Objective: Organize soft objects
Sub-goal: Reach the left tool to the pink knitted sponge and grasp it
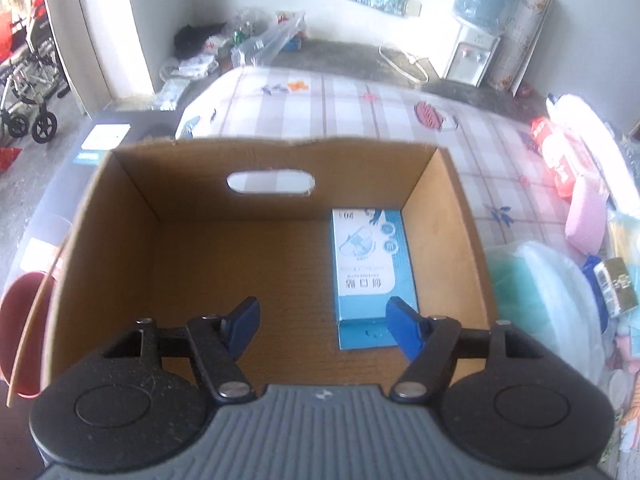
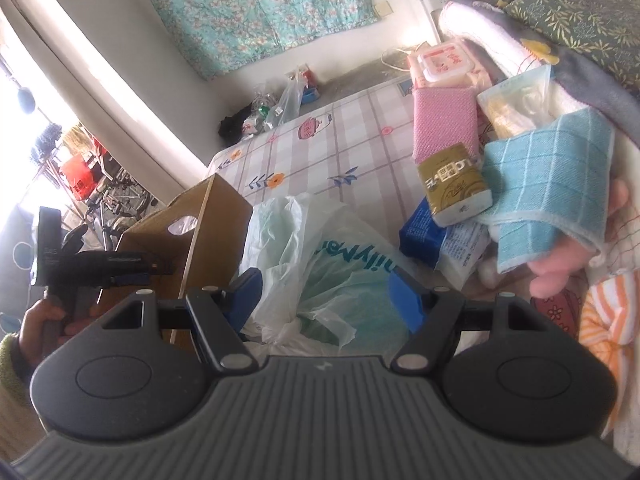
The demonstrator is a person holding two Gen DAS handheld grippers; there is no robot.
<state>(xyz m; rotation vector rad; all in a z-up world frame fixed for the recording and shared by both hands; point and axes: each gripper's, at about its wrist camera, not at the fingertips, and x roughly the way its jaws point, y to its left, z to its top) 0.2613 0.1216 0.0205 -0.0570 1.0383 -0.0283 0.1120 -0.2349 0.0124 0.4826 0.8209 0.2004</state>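
An open cardboard box (image 1: pixel 120 240) stands on the bed; a light blue mask packet (image 1: pixel 370 264) lies flat on its floor at the right. My left gripper (image 1: pixel 322 326) is open and empty, hovering over the box's near edge, its right finger above the packet's near end. My right gripper (image 2: pixel 324 296) is open and empty above a crumpled plastic bag (image 2: pixel 320 276). Beyond it lie a gold tissue pack (image 2: pixel 454 184), a teal checked cloth (image 2: pixel 548 176), a pink sponge (image 2: pixel 444 120) and a blue packet (image 2: pixel 420 232). The box (image 2: pixel 216 216) and the left gripper (image 2: pixel 132 268) show at left.
The bed has a checked sheet (image 1: pixel 360 108). A red-and-white wipes pack (image 2: pixel 444 60), towels and a pillow (image 2: pixel 580 12) pile at the right. A red bowl (image 1: pixel 24 336) sits left of the box. A water dispenser (image 1: pixel 476 36) and a wheelchair (image 1: pixel 28 92) stand on the floor.
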